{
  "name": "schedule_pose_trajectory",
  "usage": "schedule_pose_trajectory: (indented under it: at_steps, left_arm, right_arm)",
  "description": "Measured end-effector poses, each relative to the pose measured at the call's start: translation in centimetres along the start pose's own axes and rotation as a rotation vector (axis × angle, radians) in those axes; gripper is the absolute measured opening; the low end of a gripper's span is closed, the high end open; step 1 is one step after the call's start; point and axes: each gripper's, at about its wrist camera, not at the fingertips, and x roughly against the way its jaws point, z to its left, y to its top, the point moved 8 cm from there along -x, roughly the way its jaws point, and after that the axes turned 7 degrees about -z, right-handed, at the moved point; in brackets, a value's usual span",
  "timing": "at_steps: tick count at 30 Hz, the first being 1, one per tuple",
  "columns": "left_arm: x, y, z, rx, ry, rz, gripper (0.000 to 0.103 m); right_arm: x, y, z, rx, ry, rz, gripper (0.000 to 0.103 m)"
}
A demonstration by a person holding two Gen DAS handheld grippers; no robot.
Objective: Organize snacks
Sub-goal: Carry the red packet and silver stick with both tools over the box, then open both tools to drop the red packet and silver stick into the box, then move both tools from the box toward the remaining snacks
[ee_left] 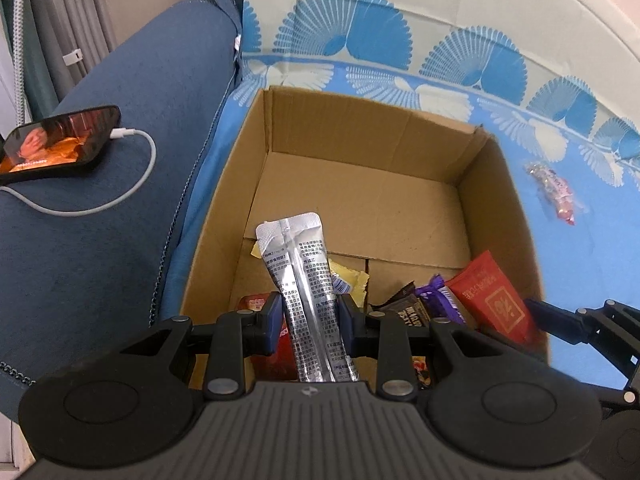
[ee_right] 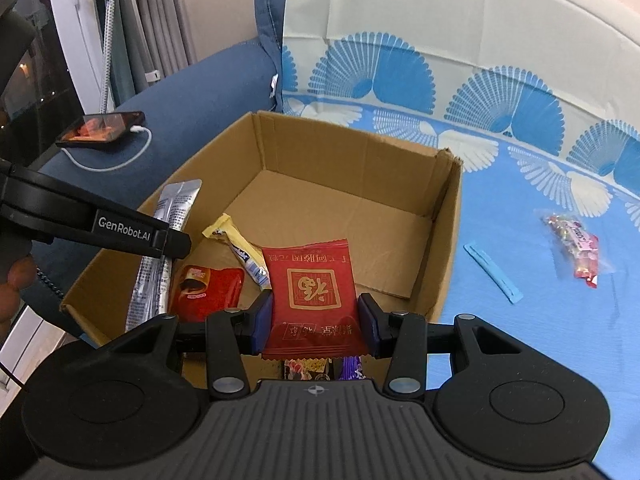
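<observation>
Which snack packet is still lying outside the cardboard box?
The clear packet of red and pink sweets on the blue cloth right of the cardboard box. The other packets lie in the box or are gripped over it, like the silver sachet and red packet.

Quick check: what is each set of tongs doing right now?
Left tongs: closed on the silver sachet.
Right tongs: closed on the red packet.
</observation>
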Motion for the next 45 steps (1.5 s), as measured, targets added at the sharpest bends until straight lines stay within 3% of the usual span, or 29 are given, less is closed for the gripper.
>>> schedule_pose_trajectory:
  at_steps: [14,15,16,18,21,30,45]
  left_arm:
    - [-2.7,1.0,0.4,-0.012,0.023,0.012,0.033]
    - [-2.7,1.0,0.4,-0.019,0.031,0.011,0.043]
    - [-2.6,1.1,0.5,-0.026,0.044,0.009,0.069]
    - [-1.9,1.2,0.8,-0.037,0.074,-0.017,0.103]
    - [0.0,0.9,1.0,-0.057,0.100,-0.064,0.103]
    - [6.4,-4.1,1.6,0.013,0.127,-0.027,0.103]
    - [16.8,-8.7,-0.5,0.002,0.141,-0.172,0.103]
  right_arm:
    - [-2.7,0.1,-0.5,0.001,-0.011,0.021,0.049]
    - [-2.8,0.1,-0.5,0.002,-0.004,0.027,0.051]
    - [-2.9,0.0,-0.5,0.002,-0.004,0.032,0.060]
    - [-2.9,-0.1,-0.5,0.005,-0.013,0.041,0.077]
    - [-1.8,-0.1,-0.3,0.013,-0.026,0.029,0.083]
    - [5.4,-1.6,1.1,-0.011,-0.033,-0.006,0.090]
    - [16.0,-3.8,4.5,0.061,-0.059,-0.153,0.092]
